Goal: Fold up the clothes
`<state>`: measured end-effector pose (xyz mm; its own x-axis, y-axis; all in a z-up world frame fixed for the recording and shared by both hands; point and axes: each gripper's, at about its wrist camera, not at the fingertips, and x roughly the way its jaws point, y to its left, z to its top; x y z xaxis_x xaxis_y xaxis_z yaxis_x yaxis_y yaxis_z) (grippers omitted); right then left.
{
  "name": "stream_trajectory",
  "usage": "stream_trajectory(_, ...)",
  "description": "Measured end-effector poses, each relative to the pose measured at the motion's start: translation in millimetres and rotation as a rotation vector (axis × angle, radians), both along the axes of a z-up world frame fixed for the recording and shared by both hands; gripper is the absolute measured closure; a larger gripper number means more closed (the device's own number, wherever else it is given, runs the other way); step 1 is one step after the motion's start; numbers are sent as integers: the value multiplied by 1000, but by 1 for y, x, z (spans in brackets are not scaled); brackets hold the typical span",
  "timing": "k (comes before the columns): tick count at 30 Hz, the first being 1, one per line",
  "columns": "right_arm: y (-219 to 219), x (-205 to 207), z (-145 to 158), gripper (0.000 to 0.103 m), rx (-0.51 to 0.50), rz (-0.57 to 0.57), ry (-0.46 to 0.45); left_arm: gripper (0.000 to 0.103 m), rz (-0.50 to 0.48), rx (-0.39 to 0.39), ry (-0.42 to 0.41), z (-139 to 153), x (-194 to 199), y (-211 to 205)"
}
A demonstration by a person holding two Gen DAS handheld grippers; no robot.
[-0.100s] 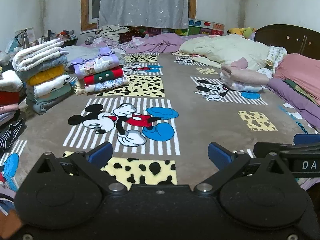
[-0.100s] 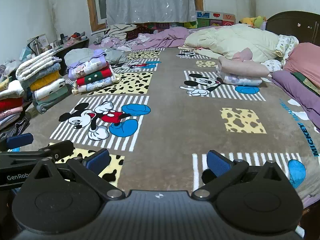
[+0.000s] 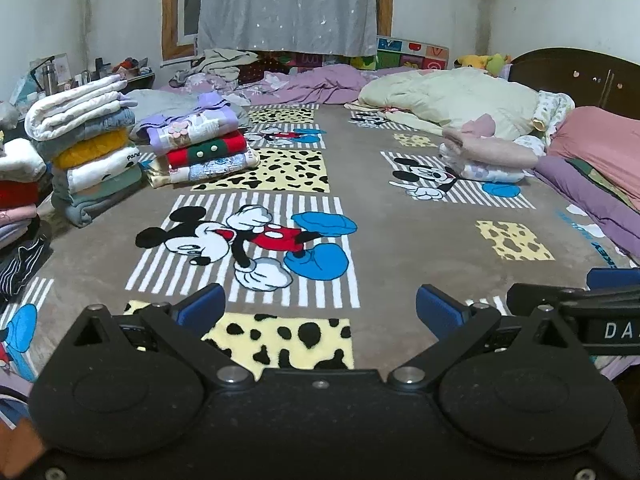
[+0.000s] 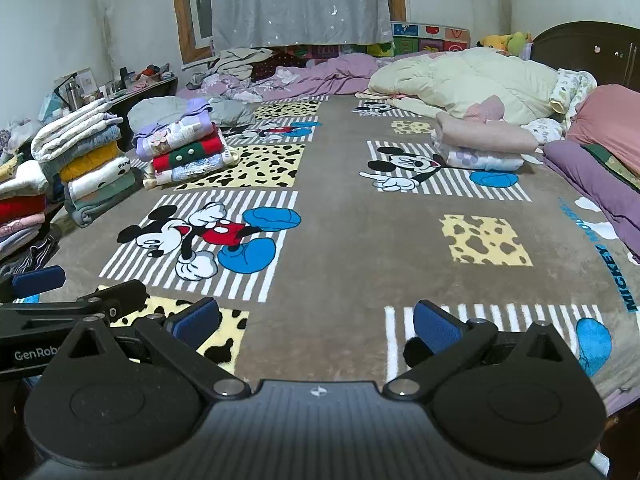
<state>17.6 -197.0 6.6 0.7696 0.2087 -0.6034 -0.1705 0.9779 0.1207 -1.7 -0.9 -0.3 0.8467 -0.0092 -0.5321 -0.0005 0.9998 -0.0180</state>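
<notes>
While I am hovering over the near edge of the bed, my left gripper (image 3: 320, 312) is keeping its blue-padded jaws wide apart with nothing between them, and my right gripper (image 4: 316, 322) is doing the same just beside it. Both are hanging above the brown plush blanket printed with cartoon mice and spotted yellow squares (image 3: 384, 240), not touching it as far as I can judge from this low angle. Folded clothes are sitting well ahead of me: a tall stack topped by a white quilted piece (image 3: 86, 148) at the left edge of the bed, and next to it a shorter pile with a lilac top, a red-and-green knit and a pale printed layer (image 3: 198, 146). Toward the right, a small pile under a folded dusty-pink garment (image 4: 484, 142) is resting on the blanket near a crumpled cream quilt (image 4: 468, 78). Farther back, loose unfolded clothes (image 4: 240, 64) are lying heaped below the grey curtain (image 4: 300, 0).
</notes>
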Motion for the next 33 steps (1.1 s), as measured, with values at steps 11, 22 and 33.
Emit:
stream_trajectory(11,0,0,-4,0,10,-10,7,1,-1,-8,8,1,-7,-5)
stream_trajectory(22,-1,1,-5,0,-4,-14,9,1,0,-11,17,-3,-2,-1)
stream_trajectory(33,0,-1,-4,0,-19,-17,4,1,-1,-15,21,-2,-2,-1)
